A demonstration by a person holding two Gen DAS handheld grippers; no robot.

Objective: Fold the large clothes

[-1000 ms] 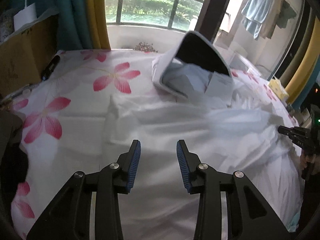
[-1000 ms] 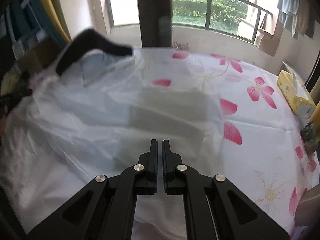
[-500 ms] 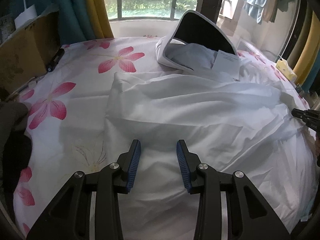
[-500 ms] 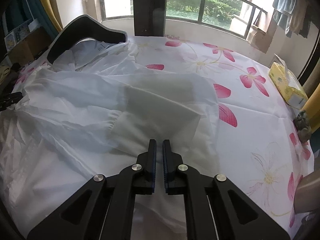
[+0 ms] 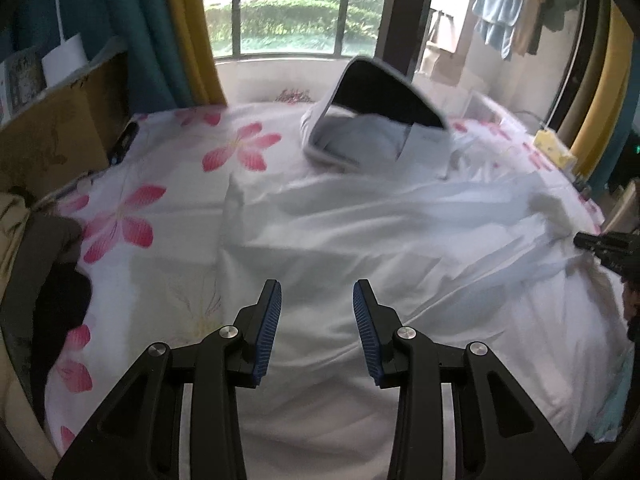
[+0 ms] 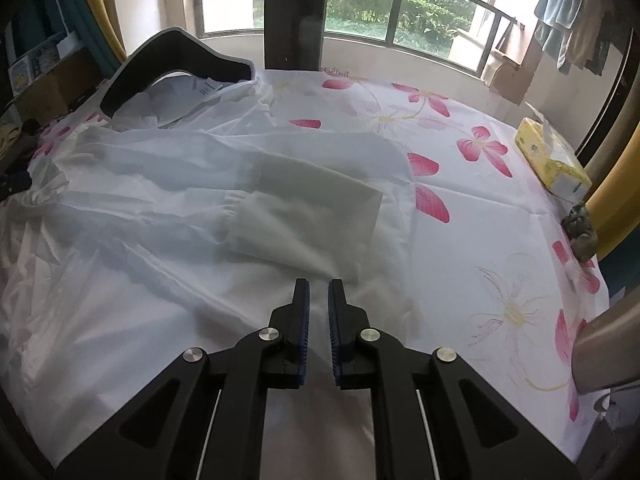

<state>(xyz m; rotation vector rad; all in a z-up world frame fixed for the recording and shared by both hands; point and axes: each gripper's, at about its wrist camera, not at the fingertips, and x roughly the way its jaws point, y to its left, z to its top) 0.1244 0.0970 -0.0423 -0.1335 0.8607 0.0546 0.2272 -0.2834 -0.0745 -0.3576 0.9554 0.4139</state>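
— What colours do you have in front of you?
— Your garment point(image 6: 168, 208) is plain white, its hood point(image 5: 384, 100) black inside with a pale grey edge.
— And under it?
— A white sheet point(image 6: 472, 216) printed with pink flowers and faint yellow ones.
— The far side?
— Teal and mustard curtains point(image 5: 160, 28) at far left. On your right, a yellow tissue box point(image 6: 554, 160). Your gripper pads point(image 5: 268, 328) are blue on black fingers.

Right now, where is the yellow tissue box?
In the right wrist view, the yellow tissue box sits at the right edge of the floral sheet, right of the white garment.
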